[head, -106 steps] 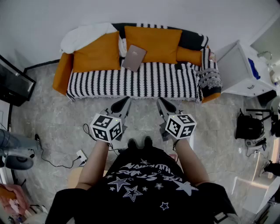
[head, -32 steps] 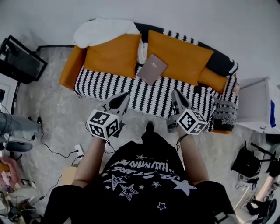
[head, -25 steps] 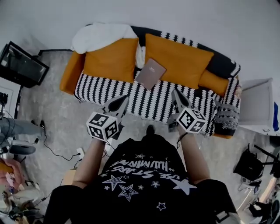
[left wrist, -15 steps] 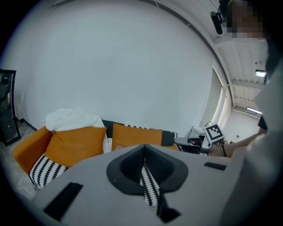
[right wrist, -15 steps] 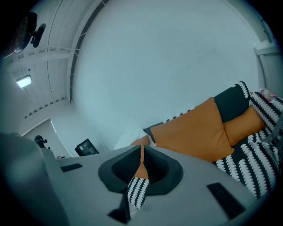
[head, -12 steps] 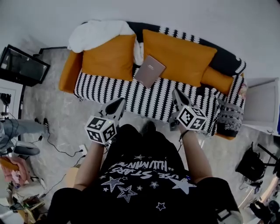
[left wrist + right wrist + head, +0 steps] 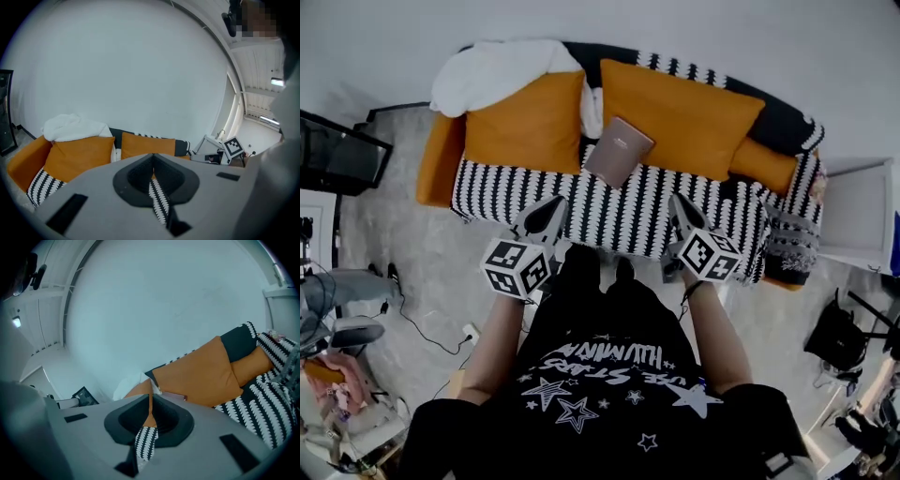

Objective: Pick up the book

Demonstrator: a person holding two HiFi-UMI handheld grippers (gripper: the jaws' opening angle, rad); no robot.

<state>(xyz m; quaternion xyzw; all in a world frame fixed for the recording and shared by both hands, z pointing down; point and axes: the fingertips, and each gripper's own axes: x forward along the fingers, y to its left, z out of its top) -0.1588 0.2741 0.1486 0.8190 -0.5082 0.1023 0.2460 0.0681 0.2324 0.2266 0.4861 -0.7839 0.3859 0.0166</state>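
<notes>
Flat mauve-brown book [image 7: 619, 151] at back edge of striped black-and-white sofa [image 7: 516, 192], between orange cushions [image 7: 523, 124], left gripper [image 7: 555, 204] and right gripper [image 7: 678, 201] closed empty over front edge

One sofa [image 7: 609, 202]; two big cushions [image 7: 523, 122]; one book [image 7: 619, 152]; one blanket [image 7: 492, 70]; left tongs [image 7: 546, 215], right tongs [image 7: 682, 209]: two.

Sofa cover [image 7: 609, 202]: woven cloth, black-white pattern, matt. Cushions [image 7: 520, 122]: orange matt cloth. Blanket [image 7: 492, 70]: white, soft, rumpled cloth. Book [image 7: 619, 151]: smooth cover, faint sheen. Floor [image 7: 412, 244]: grey stone-look tiles, smooth. Left gripper [image 7: 554, 205], right gripper [image 7: 680, 202]: matt grey plastic shells.
</notes>
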